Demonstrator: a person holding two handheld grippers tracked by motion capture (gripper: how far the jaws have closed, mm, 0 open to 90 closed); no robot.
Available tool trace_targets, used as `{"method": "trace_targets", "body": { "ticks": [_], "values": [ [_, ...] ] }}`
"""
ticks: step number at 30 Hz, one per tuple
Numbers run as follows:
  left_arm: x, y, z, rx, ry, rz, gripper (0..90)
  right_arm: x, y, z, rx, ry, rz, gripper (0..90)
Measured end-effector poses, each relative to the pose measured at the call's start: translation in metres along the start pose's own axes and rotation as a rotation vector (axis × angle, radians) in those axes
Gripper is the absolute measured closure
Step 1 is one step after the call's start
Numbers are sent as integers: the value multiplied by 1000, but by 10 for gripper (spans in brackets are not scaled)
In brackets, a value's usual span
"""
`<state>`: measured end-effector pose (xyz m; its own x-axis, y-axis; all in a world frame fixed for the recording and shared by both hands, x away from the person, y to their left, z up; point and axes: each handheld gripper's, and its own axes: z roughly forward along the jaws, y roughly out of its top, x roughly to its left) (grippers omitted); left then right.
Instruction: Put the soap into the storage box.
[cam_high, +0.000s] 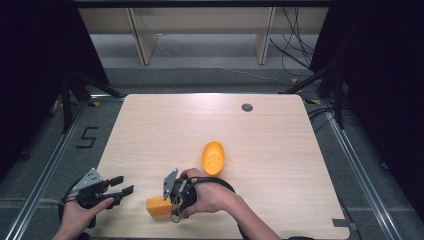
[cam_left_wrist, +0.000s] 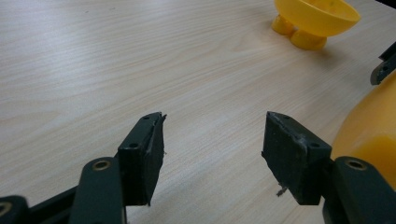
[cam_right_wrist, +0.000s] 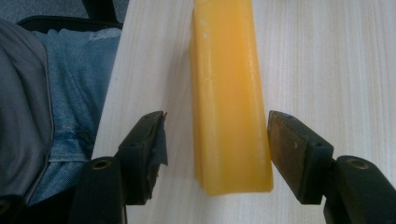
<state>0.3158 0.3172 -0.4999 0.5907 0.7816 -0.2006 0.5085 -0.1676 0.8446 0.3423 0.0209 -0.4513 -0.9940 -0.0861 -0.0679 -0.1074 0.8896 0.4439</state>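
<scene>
Black jaws of the right gripper (cam_right_wrist: 217, 147) stand apart astride the orange block (cam_right_wrist: 229, 98), not pressing it. Its long axis runs straight away between them, near the table (cam_high: 280, 150) edge, unlabelled. Left gripper (cam_high: 120, 191) gapes empty beside it.

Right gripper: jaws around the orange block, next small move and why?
Probably close the right gripper on the orange block. In the right gripper view its jaws stand open on either side of the block, with a gap at the left pad and the right pad close to it. The block lies flat on the table near its front edge, so it is not yet held.
</scene>
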Motion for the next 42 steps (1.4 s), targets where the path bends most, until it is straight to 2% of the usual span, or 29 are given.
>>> {"method": "trace_targets", "body": {
  "ticks": [1, 2, 13, 16, 17, 18, 19, 22, 28, 30, 32, 34, 35, 37, 41, 42],
  "values": [
    [0, 0, 0, -2, 1, 0, 380, -1, 1, 1, -4, -4, -20, 385],
    [0, 0, 0, 1, 0, 0, 380, -1, 2, 3, -3, 11, -13, 386],
    [0, 0, -1, 1, -3, 5, 380, -4, 11, 13, 30, 31, -41, 419],
    [0, 0, -1, 2, -5, 5, 381, -6, 13, 17, 28, 44, -69, 445],
    [0, 0, -1, 2, -4, 4, 381, -6, 13, 17, 38, 36, -65, 458],
    [0, 0, 0, -2, -5, 2, 380, -3, 14, 16, 70, 42, -21, 470],
    [0, 0, 0, 0, -5, 3, 381, -3, 14, 17, 81, 43, -12, 481],
    [1, 0, -1, 1, -5, -1, 381, -4, 15, 17, 87, 38, -26, 512],
    [1, -1, -1, 1, -5, -2, 381, -6, 17, 23, 108, 47, -46, 517],
    [1, -1, -1, 1, -6, -3, 381, -5, 18, 24, 120, 44, -19, 546],
    [0, -1, 0, -4, -6, -13, 381, -6, 18, 25, 123, 34, -25, 593],
    [0, -1, 0, -4, -4, -18, 381, -7, 19, 25, 125, 35, -28, 601],
    [0, -1, 0, -4, -4, -18, 381, -7, 19, 24, 133, 39, -8, 609],
    [0, -1, -1, -4, -4, -18, 381, -6, 19, 24, 132, 40, -3, 613],
    [0, -1, -1, -4, -4, -18, 381, -6, 18, 24, 124, 32, -2, 615],
    [0, -1, -1, -4, -3, -18, 381, -7, 17, 24, 119, 32, -23, 615]
  ]
}}
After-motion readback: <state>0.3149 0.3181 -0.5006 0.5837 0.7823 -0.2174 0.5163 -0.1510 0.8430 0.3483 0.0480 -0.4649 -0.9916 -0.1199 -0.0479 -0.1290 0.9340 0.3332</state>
